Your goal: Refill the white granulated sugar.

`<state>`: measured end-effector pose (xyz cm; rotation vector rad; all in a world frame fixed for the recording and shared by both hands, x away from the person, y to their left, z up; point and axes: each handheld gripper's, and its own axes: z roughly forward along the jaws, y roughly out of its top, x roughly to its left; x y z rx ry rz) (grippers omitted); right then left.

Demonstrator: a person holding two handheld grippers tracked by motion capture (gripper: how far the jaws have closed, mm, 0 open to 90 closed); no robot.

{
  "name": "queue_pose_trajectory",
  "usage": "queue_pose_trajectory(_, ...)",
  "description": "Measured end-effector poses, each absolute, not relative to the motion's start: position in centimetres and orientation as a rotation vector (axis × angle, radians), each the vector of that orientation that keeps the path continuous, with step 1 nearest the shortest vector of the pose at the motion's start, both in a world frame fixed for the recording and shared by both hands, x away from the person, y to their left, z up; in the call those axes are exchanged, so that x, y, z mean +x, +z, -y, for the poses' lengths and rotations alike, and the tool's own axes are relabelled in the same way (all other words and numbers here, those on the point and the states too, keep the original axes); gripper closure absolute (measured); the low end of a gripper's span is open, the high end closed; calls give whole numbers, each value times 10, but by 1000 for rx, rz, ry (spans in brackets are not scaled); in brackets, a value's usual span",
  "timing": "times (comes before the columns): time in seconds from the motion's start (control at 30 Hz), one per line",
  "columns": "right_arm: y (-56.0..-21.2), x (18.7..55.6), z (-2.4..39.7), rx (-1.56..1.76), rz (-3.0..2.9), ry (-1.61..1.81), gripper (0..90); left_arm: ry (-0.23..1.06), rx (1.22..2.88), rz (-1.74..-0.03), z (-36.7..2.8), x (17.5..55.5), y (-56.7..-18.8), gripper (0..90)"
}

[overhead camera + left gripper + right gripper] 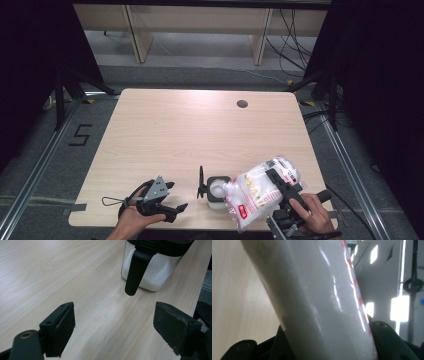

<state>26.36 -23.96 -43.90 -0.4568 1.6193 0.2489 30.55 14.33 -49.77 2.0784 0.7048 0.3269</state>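
**Bag tipped over the open jar at the near edge of the counter**

The right gripper (pixel 280 192), held in the person's right hand (pixel 312 215), has its jaws clamped part-way closed around a clear plastic bag (pixel 257 192) of white grains with red and yellow print. The bag is lifted off the counter (pixel 200 125) and leans down to the left, its lower end right at the open mouth of a small clear jar (pixel 216 192). In the right gripper view the bag (pixel 319 302) sits squeezed between the two black jaws, pale and glossy with a red stripe along one side.

The jar stands near the counter's front edge, about the middle of its width, partly filled with white grains. Its black lid (pixel 201 184) is flipped up on the left side and stands nearly upright. In the left gripper view the jar (pixel 152 267) is just ahead, its black lid (pixel 136 270) hanging down in front of it.

The left gripper (pixel 167 205) rests low at the front edge, left of the jar and apart from it, in the person's left hand (pixel 132 220). Its jaws stand wide open with bare wood between them.
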Motion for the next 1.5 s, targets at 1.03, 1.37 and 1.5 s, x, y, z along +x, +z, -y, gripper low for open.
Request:
queue_pose_trajectory(1.03,-462,296,264,-37,-1963,863,604,316,2085,-699,-144,306,-496,174)
queue_pose_trajectory(1.37,-468,317,272,180,-1990,1104,613,317,2090,-681,-145,308,-496,174)
queue_pose_trajectory(1.5,-472,331,274,280,-2021,1205,617,315,2068,-724,-143,306,-497,174)
